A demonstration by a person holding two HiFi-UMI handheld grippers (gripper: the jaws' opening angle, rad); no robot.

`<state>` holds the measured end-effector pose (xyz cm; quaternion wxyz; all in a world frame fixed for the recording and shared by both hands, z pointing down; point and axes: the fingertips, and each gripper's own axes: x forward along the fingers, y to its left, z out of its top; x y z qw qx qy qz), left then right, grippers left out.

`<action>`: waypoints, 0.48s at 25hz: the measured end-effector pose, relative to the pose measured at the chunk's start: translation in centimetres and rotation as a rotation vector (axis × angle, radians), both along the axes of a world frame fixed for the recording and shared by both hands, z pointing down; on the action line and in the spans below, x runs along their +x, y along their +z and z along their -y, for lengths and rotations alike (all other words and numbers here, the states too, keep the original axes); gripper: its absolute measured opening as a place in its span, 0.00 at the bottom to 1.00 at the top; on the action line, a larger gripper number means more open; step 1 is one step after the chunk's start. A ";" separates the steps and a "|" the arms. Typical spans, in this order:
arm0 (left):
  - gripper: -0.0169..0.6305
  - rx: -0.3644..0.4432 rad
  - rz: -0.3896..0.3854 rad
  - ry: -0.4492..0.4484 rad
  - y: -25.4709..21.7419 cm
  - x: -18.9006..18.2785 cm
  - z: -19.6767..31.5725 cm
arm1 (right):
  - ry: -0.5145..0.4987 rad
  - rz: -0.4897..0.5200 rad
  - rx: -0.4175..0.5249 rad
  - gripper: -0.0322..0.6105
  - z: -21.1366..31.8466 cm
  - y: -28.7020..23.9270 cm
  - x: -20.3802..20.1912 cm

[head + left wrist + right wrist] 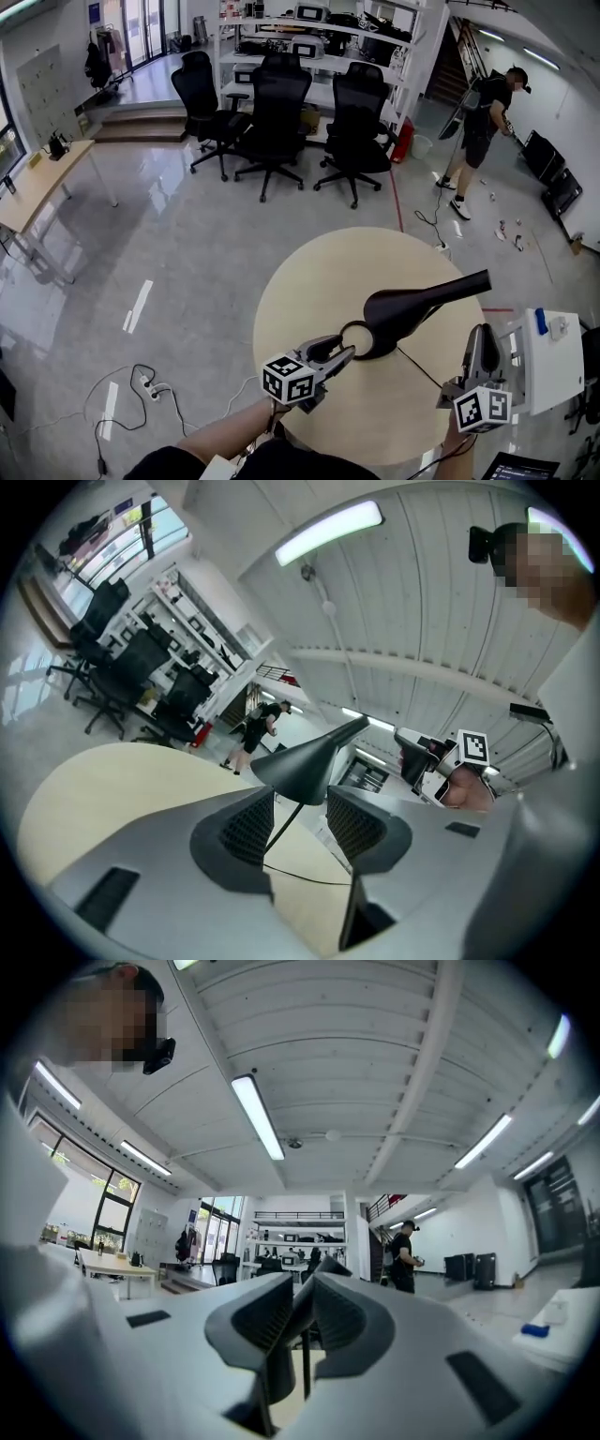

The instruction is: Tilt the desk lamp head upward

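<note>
Note black lamp (412, 307) on round table (309, 281). Find left gripper (339, 354) narrowly apart, empty, tips just beside lamp base. Find right gripper (483, 333) barely apart, empty, right of lamp.

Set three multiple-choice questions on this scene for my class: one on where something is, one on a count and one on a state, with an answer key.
1. Where does the desk lamp stand?
A. on the round table
B. on the floor
C. on a chair seat

2. How many black office chairs stand in front of the shelves?
A. two
B. three
C. five

3. How do the jaws of the left gripper stand?
A. shut on the lamp's stem
B. shut on a cable
C. apart, gripping nothing

Key:
1 A: the lamp's ring base rests on the pale tabletop.
2 B: three chairs show side by side in the head view.
3 C: the left gripper view shows a clear gap between the pads, with the lamp beyond it.
</note>
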<state>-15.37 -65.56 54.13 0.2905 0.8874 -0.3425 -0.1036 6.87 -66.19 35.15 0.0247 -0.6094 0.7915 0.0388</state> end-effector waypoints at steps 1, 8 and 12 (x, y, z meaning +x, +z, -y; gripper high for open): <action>0.28 -0.002 -0.004 0.001 -0.2 0.2 0.6 | -0.005 0.003 0.016 0.13 0.5 -0.7 0.0; 0.38 -0.101 -0.069 0.001 0.3 2.2 3.5 | -0.037 -0.011 0.110 0.21 3.6 -5.0 0.3; 0.42 -0.189 -0.155 -0.019 1.9 2.4 4.5 | -0.081 -0.030 0.101 0.27 4.9 -4.8 0.1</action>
